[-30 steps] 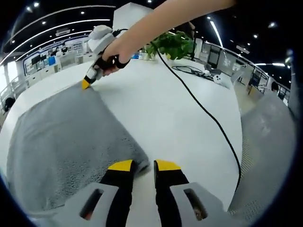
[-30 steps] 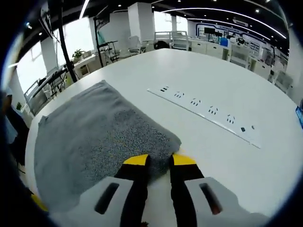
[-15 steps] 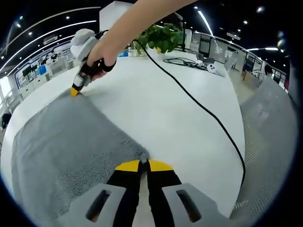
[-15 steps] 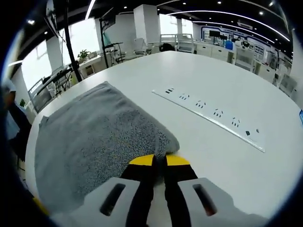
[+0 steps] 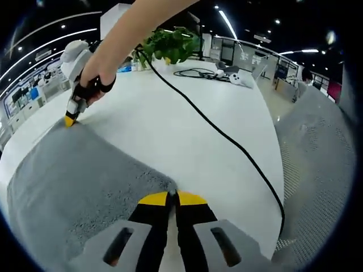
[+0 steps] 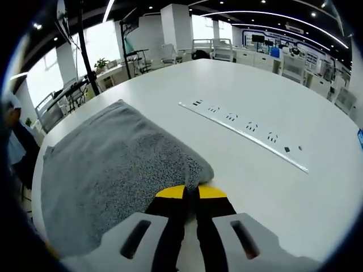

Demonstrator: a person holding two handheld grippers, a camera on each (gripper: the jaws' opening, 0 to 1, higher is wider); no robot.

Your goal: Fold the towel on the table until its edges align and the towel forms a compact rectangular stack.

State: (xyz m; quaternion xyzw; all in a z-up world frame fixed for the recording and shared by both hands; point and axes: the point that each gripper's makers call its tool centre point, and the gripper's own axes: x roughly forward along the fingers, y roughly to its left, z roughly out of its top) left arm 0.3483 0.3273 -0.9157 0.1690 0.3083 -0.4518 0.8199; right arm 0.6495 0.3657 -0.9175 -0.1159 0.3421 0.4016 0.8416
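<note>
A grey towel [image 5: 74,181] lies flat on the white table [image 5: 187,119]. My left gripper [image 5: 172,198] is shut on the towel's near corner, its yellow tips pinching the cloth. In the left gripper view the right gripper [image 5: 70,120], held in a person's hand [image 5: 91,85], touches the towel's far corner. In the right gripper view the same towel [image 6: 108,164] spreads to the left, and my right gripper [image 6: 191,191] is shut on its corner.
A black cable [image 5: 227,136] runs across the table from the hand to the near right edge. A potted plant [image 5: 170,45] and more cables stand at the far end. A white power strip [image 6: 244,133] lies flush in the table to the right of the towel.
Both grippers went from open around the towel corners to shut on them. The left view has since swung, so the right gripper now appears further left.
</note>
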